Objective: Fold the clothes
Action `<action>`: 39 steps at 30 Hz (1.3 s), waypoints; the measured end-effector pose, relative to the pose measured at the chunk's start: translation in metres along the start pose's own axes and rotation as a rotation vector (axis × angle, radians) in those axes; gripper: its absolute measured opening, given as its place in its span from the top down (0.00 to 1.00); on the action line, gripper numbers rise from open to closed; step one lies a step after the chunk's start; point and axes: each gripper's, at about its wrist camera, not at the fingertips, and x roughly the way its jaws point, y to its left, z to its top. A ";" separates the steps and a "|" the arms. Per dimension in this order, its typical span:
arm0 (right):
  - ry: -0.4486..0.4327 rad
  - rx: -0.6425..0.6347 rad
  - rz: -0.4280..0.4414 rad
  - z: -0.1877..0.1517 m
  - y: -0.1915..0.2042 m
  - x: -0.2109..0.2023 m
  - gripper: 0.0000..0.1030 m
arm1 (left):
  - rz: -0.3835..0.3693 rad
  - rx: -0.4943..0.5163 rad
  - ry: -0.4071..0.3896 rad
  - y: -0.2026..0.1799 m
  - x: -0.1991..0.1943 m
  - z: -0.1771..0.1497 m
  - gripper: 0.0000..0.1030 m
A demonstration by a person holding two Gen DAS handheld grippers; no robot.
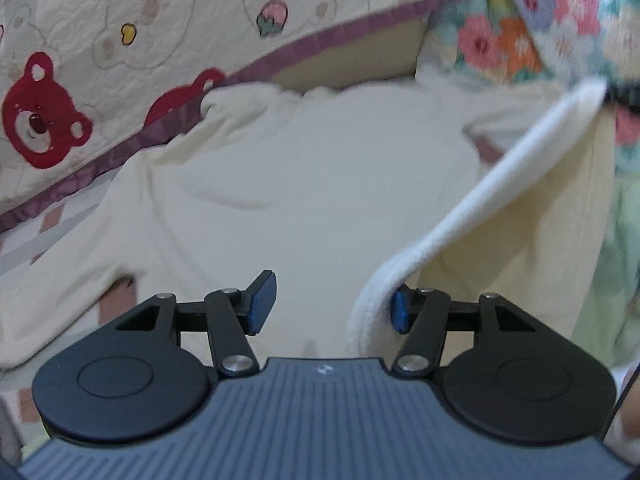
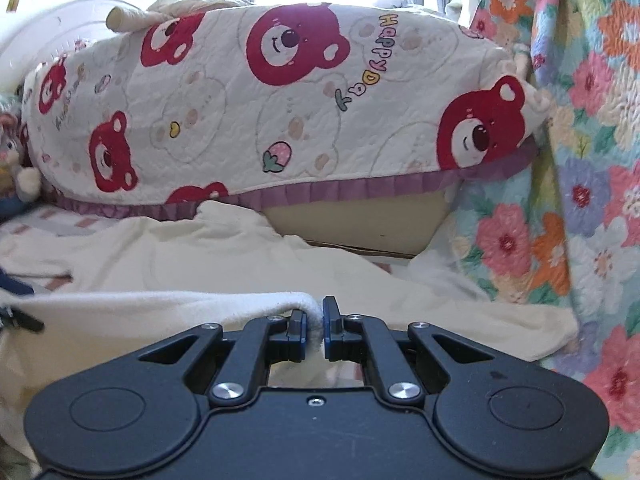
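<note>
Cream fleece garment (image 1: 280, 184) spread on the bed (image 1: 48, 240), body lying ahead of both grippers, far edge near the bear-print quilt (image 2: 240, 112). Right gripper (image 2: 315, 330) pinched together on a lifted hem edge (image 2: 160, 300) — cloth visible between the blue pads. Left gripper (image 1: 332, 304) with fingers wide apart, the same raised hem (image 1: 500, 184) draped just against its right pad (image 1: 399, 314), not clamped. Hem running as a long band from the left gripper up and away toward the right one, floral quilt (image 2: 580, 200) beyond. Likely mid-fold: hem raised over the flat body — direction of fold, away or back, not settled here.
</note>
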 end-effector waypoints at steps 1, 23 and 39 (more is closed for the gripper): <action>0.004 0.008 -0.005 -0.001 -0.003 0.000 0.93 | -0.024 -0.007 -0.011 0.005 0.004 0.009 0.46; 0.231 0.082 -0.124 -0.059 -0.039 0.051 0.93 | -0.022 0.313 0.426 0.017 0.053 0.009 0.39; 0.201 0.152 -0.075 -0.058 -0.054 0.047 0.92 | 0.076 0.251 0.641 0.016 0.035 -0.060 0.39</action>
